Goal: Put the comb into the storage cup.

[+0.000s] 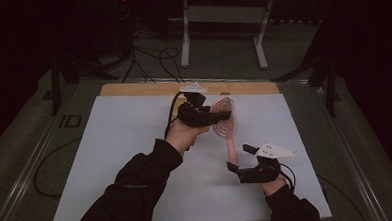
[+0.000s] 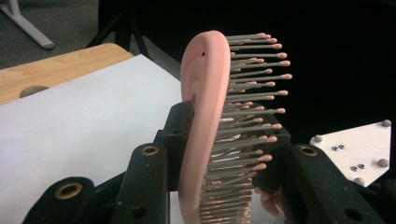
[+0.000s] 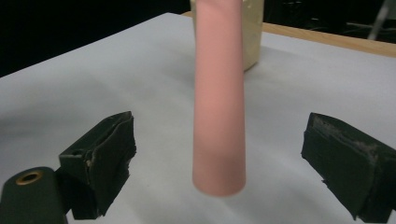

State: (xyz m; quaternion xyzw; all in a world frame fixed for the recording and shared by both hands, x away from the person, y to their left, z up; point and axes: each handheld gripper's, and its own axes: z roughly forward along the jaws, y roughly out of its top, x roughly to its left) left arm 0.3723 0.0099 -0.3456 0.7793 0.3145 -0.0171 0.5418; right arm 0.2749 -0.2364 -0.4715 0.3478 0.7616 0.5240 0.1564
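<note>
Just above the middle of the high view, the left gripper [image 1: 215,117] is clamped across the head of a pink hairbrush [image 1: 225,120], one jaw against its back and the other in among the bristles. The brush hangs clear of the white worktop [image 1: 111,159], handle pointing down toward the lower right of the frame. There the right gripper [image 1: 240,157] has its jaws spread wide, the handle end between them and touching neither.
</note>
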